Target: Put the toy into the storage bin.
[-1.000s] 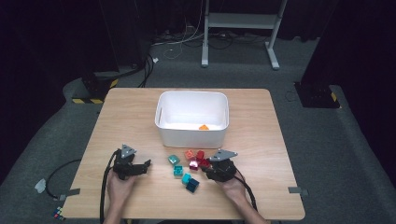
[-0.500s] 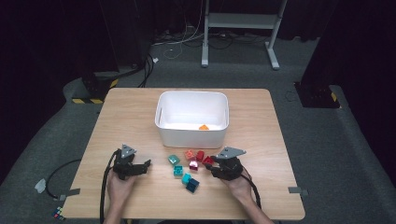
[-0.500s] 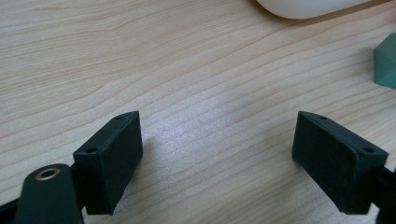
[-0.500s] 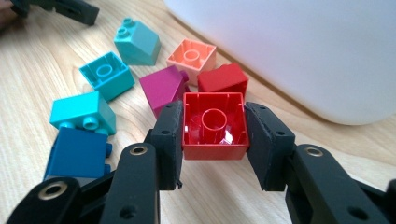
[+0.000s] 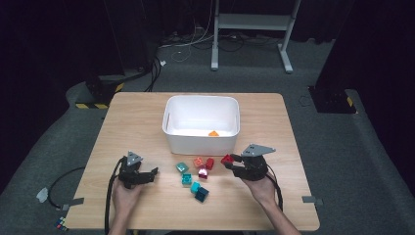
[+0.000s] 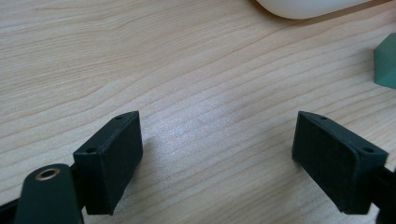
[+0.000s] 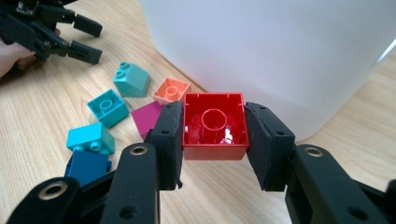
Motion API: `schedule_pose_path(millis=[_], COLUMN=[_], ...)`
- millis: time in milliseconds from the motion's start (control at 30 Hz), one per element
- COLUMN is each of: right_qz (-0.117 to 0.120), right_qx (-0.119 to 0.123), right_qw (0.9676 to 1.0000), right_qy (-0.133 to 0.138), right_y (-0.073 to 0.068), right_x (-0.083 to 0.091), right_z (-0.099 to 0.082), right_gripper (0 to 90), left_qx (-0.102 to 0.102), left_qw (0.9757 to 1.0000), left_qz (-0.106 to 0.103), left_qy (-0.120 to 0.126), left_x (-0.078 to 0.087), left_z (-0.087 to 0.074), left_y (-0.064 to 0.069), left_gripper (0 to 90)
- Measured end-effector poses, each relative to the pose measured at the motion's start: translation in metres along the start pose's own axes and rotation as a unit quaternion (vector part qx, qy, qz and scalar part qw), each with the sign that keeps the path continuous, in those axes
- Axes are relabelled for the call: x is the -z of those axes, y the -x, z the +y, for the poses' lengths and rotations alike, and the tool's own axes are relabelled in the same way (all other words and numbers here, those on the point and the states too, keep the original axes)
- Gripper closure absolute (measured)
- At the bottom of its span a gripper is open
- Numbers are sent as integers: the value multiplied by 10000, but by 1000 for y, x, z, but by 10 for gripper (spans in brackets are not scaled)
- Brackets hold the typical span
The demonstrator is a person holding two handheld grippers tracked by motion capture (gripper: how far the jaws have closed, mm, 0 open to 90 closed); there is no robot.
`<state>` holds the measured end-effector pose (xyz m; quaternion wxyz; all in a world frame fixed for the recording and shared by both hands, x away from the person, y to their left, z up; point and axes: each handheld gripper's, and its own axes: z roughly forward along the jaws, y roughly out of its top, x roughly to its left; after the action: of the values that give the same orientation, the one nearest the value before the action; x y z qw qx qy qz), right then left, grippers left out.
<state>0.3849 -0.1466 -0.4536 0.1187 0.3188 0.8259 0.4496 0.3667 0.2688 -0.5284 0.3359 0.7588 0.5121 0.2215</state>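
R gripper [image 7: 214, 140] clamps red brick [image 7: 215, 125], now lifted off table vs earlier, front of white bin [image 5: 201, 128]; drop-in next. L gripper [image 6: 219, 154] wide, empty.

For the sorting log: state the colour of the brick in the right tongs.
Red brick, clearest in the right gripper view.

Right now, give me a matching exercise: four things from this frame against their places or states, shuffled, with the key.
Things:
1. red block
2. orange piece
3. left gripper
4. dark blue block

States:
A. inside the white bin
B. jaws apart over bare table
C. clamped in the right gripper
D. lying on the table nearest the person

Pairs: 1-C, 2-A, 3-B, 4-D
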Motion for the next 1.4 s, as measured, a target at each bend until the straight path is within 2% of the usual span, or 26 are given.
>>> schedule_pose_path(millis=[233,567,767,1067,1400], right_qz=[-23,38,59,61,-4], right_qx=[69,7,114,193,173], right_qw=[9999,9995,9994,9993,9993], right_qy=[108,304,312,319,329], right_y=[6,16,17,20,29], right_x=[14,33,40,43,42], right_z=[17,42,58,81,108], right_gripper=[591,591,591,591,590], left_qx=[3,-8,-11,-10,3], left_qw=[10000,10000,10000,10000,10000], left_qz=[-3,-2,-5,-8,-8], left_qy=[1,-7,-8,-11,1], left_x=[0,0,0,0,0], left_z=[0,0,0,0,0], left_y=[0,0,0,0,0], left_gripper=[163,163,163,163,163])
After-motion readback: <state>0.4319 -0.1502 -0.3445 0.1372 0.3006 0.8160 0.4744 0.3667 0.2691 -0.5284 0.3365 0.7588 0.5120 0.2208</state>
